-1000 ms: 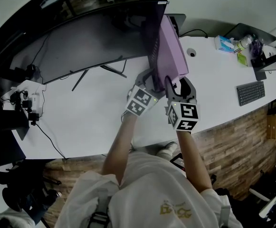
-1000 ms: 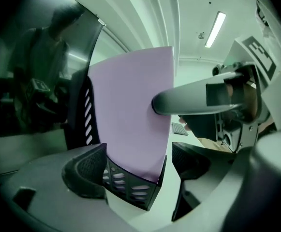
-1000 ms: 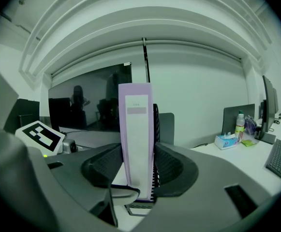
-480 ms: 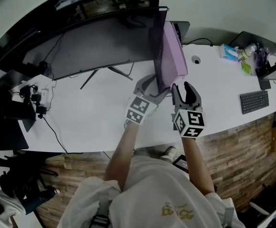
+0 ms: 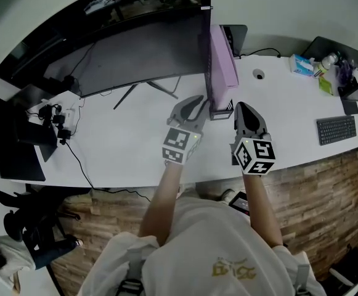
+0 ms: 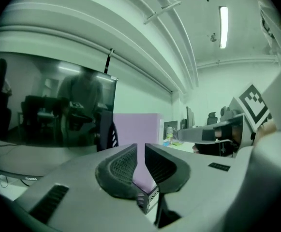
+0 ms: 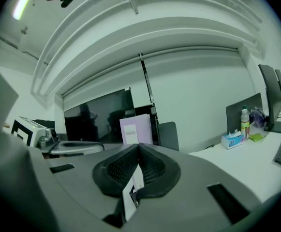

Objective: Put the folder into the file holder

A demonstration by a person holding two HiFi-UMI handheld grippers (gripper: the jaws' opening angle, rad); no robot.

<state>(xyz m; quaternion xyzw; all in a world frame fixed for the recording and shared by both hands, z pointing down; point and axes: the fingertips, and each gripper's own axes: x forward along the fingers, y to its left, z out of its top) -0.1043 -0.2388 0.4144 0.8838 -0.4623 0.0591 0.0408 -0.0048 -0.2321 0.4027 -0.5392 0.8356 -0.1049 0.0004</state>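
White desk [image 5: 123, 147] curves across an office room, its front clad in wood-look planks [image 5: 317, 180], with a pale wall behind it. Along the back of the desk stands a wide curved monitor [image 5: 135, 54] on a splayed stand, its screen dark. At the desk's left end lies a power strip with cables [image 5: 58, 115], beside a second dark screen [image 5: 15, 143]. Toward the right end sit a keyboard [image 5: 336, 128], a tissue box [image 5: 301, 64] and a small cluster of bottles [image 5: 334, 63]; a round cable hole [image 5: 258, 74] shows in the desktop near the middle.

Just beside the monitor's right edge, the purple folder [image 5: 222, 63] stands upright in the file holder [image 5: 220, 111], whose dark base rests on the desk.

Both grippers hang over the desk near the holder, touching neither it nor the folder. The left gripper [image 5: 195, 101] is closing, a narrow gap between its pads and nothing in it. The right gripper [image 5: 241, 106] has its jaws pressed together, empty. A strip light [image 6: 223, 27] glows on the ceiling.
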